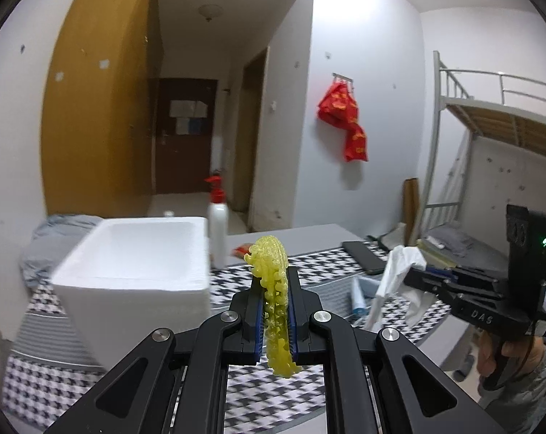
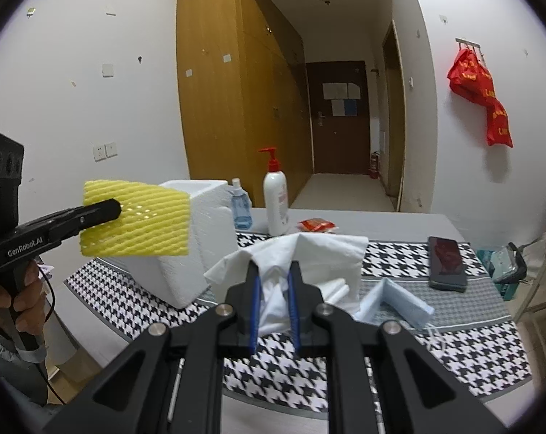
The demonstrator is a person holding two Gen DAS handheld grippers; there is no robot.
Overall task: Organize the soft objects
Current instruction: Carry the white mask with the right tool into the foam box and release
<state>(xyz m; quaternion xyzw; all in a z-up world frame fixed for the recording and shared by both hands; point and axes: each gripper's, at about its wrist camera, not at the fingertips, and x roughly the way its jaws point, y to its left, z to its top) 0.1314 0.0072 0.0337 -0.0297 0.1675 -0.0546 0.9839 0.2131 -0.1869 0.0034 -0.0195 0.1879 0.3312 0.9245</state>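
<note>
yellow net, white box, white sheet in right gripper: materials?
Yellow net: looks like soft foam mesh, matte, ribbed with open holes. White box: likely expanded polystyrene, thick matte walls with a grainy look. White sheet: probably tissue paper or thin cloth, matte, with limp, crumpled folds.

Ribbed yellow foam net (image 2: 135,218); matt white styrofoam box (image 1: 135,264).

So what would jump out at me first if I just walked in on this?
Probably the bright yellow foam net, pinched in the left gripper and held in the air beside the white foam box. Next, the white tissue gripped by the right gripper above the black-and-white checked table cover, and the red bag hanging on the far wall.
</note>
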